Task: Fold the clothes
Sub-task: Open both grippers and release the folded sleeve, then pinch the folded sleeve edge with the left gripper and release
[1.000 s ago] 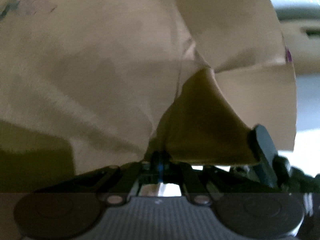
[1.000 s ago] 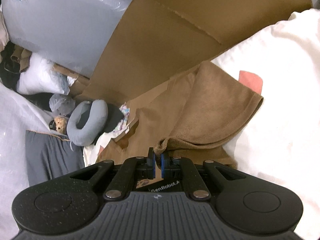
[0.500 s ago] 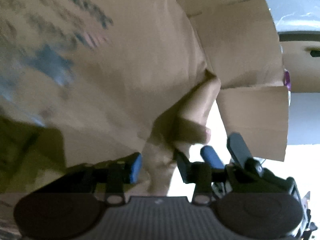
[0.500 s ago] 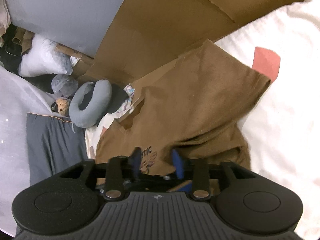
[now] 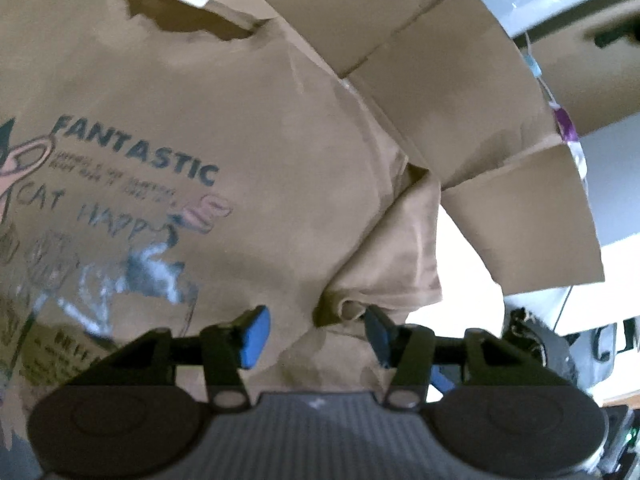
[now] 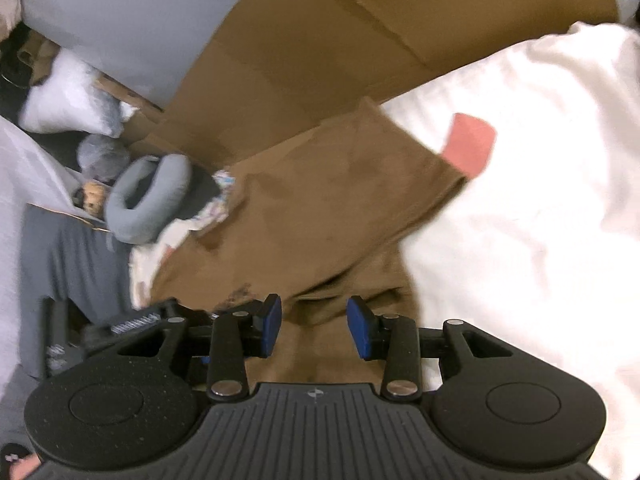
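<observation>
A brown T-shirt (image 5: 248, 128) with a "FANTASTIC" cat print lies spread, print side up, filling the left wrist view; its sleeve (image 5: 404, 248) bunches near the right fingertip. My left gripper (image 5: 316, 334) is open just above the shirt's lower part, holding nothing. In the right wrist view the same brown T-shirt (image 6: 320, 208) lies on the white bedding (image 6: 540, 220), its sleeve reaching toward a pink patch (image 6: 470, 146). My right gripper (image 6: 314, 326) is open over the shirt's near edge, blue pads apart, with nothing between them.
A large cardboard sheet (image 6: 340, 48) leans behind the shirt. To the left lie a grey neck pillow (image 6: 148, 196), a small plush toy (image 6: 92, 196), white bags (image 6: 64, 96) and a dark grey cushion (image 6: 76, 268). A grey wrapped panel (image 6: 128, 12) stands behind.
Both grippers were shut on the shirt's fabric a second ago and have opened and let it go. The shirt has dropped flat, showing its print.
</observation>
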A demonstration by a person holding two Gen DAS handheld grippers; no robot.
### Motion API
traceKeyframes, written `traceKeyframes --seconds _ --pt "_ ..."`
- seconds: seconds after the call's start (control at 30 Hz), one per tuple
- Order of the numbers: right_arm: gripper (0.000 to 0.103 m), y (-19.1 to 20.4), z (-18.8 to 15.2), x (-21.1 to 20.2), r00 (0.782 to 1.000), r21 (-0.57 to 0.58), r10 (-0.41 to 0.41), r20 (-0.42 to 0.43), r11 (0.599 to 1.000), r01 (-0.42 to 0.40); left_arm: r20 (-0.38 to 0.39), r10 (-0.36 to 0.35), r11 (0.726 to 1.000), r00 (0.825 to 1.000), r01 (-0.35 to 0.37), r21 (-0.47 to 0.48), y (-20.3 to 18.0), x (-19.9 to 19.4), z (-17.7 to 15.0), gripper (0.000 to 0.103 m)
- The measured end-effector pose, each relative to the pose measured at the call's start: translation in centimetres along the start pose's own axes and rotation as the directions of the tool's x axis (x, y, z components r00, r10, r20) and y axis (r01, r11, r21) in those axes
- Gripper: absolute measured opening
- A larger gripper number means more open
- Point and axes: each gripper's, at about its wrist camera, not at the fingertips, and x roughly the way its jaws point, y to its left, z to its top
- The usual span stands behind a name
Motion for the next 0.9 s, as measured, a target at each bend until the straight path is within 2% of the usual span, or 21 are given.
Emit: traceKeyframes --seconds 0.1,0.2,0.47,0.6,0.67,0.73,0.77,0.8,0.9 --pt "0.039 -0.7 -0.1 -0.1 0.998 -0.03 -0.07 0.001 0.997 0.07 -0.009 0.03 0.993 1.0 -0.029 0.114 -1.5 0.3 -0.1 0.055" --pt "0.039 -0.8 -0.4 0.2 0.992 -0.069 -0.124 -0.011 0.99 0.123 -0.014 0.081 0.974 0.997 -0.076 0.215 -2.6 0.6 -0.5 0.055" --pt "0.039 -0.9 -0.4 2.2 0.981 -0.148 -0.194 -0.018 0.971 0.19 -0.007 0.151 0.928 0.989 -0.139 0.344 -3.7 2.5 -0.6 0.053" --pt "0.04 -0.7 -0.4 3.0 0.974 -0.182 -0.226 -0.008 0.958 0.22 -0.005 0.159 0.905 0.987 -0.144 0.4 -4.3 2.7 -0.6 0.042" --pt "0.04 -0.8 -0.6 3.2 0.972 -0.184 -0.234 -0.004 0.956 0.229 -0.012 0.148 0.905 0.989 -0.131 0.405 -4.5 3.0 -0.4 0.029" --pt "0.038 -0.8 -0.8 3.3 0.97 -0.192 -0.244 0.005 0.952 0.24 -0.015 0.141 0.906 0.99 -0.123 0.405 -4.7 3.1 -0.3 0.011" --pt "0.033 -0.7 -0.9 3.3 0.966 -0.207 -0.26 0.012 0.944 0.257 -0.013 0.14 0.908 0.99 -0.123 0.402 -4.7 3.1 -0.3 0.01" --pt "0.023 -0.7 -1.0 3.3 0.961 -0.222 -0.276 0.019 0.936 0.273 -0.003 0.138 0.91 0.99 -0.125 0.395 -4.6 2.9 -0.3 0.008" --pt "0.017 -1.1 -1.0 3.1 0.957 -0.206 -0.288 0.022 0.936 0.287 0.031 0.134 0.92 0.991 -0.135 0.368 -4.2 1.9 -0.6 0.007"
